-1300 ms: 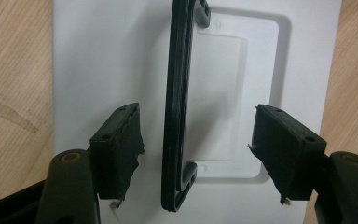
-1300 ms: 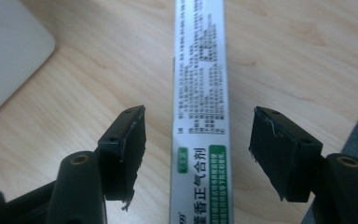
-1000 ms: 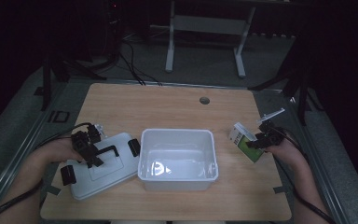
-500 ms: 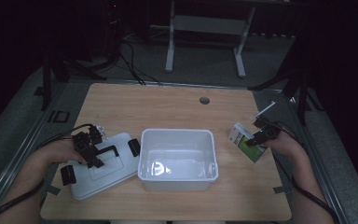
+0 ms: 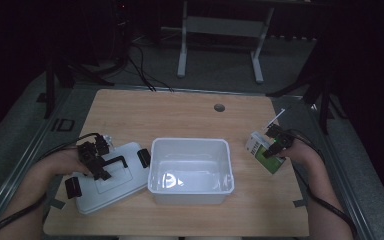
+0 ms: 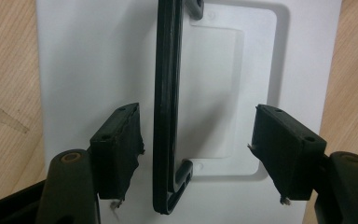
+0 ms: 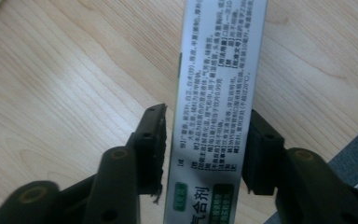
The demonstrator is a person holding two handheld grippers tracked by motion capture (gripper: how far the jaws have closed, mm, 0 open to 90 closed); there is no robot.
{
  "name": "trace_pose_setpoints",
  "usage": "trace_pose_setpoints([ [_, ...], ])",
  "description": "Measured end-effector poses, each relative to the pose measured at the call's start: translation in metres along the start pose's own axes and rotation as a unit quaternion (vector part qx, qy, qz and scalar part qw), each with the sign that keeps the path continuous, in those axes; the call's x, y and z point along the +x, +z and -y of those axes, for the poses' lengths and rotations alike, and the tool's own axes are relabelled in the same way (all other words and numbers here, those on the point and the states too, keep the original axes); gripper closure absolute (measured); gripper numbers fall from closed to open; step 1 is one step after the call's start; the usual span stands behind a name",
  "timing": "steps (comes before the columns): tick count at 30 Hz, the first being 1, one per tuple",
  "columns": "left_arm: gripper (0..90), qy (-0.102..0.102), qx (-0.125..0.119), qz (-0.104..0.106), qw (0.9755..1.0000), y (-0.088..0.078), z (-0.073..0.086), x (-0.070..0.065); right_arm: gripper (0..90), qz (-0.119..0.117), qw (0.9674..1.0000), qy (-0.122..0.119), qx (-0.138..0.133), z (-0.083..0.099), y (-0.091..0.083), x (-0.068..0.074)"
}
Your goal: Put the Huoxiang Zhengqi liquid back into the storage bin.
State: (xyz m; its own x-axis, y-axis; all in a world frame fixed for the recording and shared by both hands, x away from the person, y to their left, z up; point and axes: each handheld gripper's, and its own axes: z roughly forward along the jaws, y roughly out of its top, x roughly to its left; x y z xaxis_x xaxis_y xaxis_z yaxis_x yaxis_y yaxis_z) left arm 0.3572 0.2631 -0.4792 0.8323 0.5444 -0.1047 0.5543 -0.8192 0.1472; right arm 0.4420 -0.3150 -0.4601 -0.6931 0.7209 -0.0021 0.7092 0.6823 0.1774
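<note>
A white lid (image 5: 117, 190) lies flat on the table left of a white bin (image 5: 190, 142). My left gripper (image 5: 96, 162) hovers over the lid's black handle (image 5: 114, 161). In the left gripper view, my left gripper (image 6: 196, 116) stands open astride the handle (image 6: 167, 93), which runs close by one jaw without being squeezed. At the right, a green-and-white box (image 5: 256, 145) rests on the wood. My right gripper (image 5: 274, 150) straddles it. Its jaws have just been closing on the box (image 7: 219, 56): one pad (image 7: 256, 135) meets the side, the other (image 7: 156, 135) stands a sliver off.
Black latches (image 5: 144, 156) sit at both ends of the lid. A round cable hole (image 5: 219, 107) lies at the back of the table (image 5: 170, 117). The box lies near the table's right edge. A desk frame (image 5: 182, 45) stands on the dark floor behind.
My right gripper has shifted a little along the box and its jaws have narrowed around it. The left gripper and the lid have not moved.
</note>
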Motion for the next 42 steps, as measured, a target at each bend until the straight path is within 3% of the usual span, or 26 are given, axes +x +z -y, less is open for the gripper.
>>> trace_pose_setpoints([
  [12,33.2,0.001,0.006,0.000,1.0000,0.004,-0.001,0.000,59.2,-0.003,1.0000,-0.003,-0.007,0.002,0.002,-0.002],
  [19,33.2,0.001,0.004,0.000,1.0000,0.004,-0.001,0.000,62.3,0.000,0.9999,0.011,0.002,0.000,0.002,-0.002],
  [26,33.2,0.001,0.007,0.001,1.0000,0.005,0.000,0.000,63.6,-0.015,0.9999,0.005,0.000,0.003,0.000,0.001],
  [35,33.2,0.001,0.006,0.000,1.0000,0.004,-0.002,0.000,63.7,-0.014,0.9997,-0.019,-0.011,0.009,-0.011,0.007],
  [36,33.2,0.002,0.007,0.002,1.0000,0.004,-0.002,0.000,63.7,-0.020,0.9992,-0.035,-0.009,0.010,-0.014,0.010],
  [40,33.2,0.002,0.007,0.001,1.0000,0.005,-0.003,-0.001,63.6,-0.021,0.9981,-0.059,-0.001,0.012,-0.021,0.018],
  [42,33.2,0.003,0.005,0.001,1.0000,0.004,-0.004,-0.001,63.6,-0.032,0.9969,-0.072,-0.003,0.014,-0.025,0.022],
])
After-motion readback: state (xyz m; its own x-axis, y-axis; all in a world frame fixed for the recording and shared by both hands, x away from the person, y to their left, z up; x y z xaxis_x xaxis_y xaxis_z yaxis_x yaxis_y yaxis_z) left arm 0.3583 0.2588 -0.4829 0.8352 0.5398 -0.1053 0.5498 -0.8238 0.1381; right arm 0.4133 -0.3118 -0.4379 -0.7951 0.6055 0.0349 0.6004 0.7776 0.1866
